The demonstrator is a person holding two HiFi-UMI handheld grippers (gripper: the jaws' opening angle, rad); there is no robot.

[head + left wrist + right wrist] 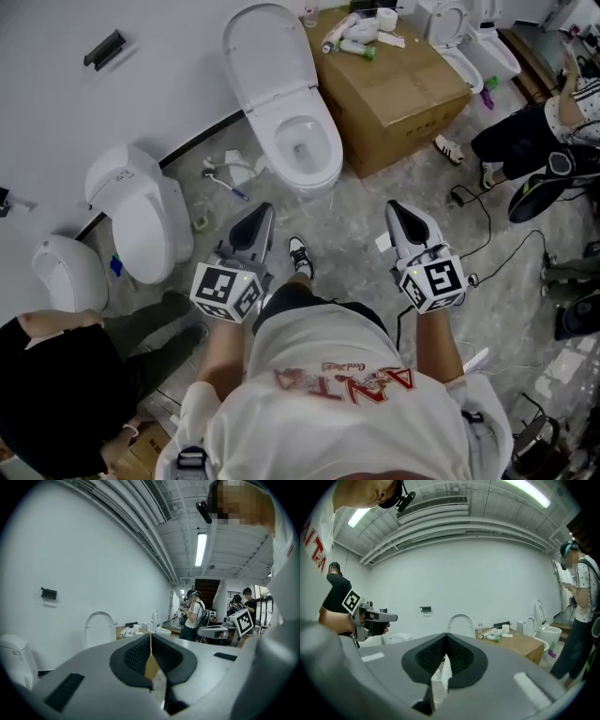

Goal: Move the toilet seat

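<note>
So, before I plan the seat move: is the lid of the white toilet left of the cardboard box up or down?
Up: the white oval lid stands raised behind the bowl, whose inside shows.

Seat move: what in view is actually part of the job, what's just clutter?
Job:
- seat of the middle toilet
- left gripper, shut, empty
- right gripper, shut, empty

Lying about:
- box
- bottles on it
- left toilets

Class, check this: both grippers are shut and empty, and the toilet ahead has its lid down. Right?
No: the head view shows the lid of the toilet raised. The left gripper and right gripper are indeed shut and empty.
</note>
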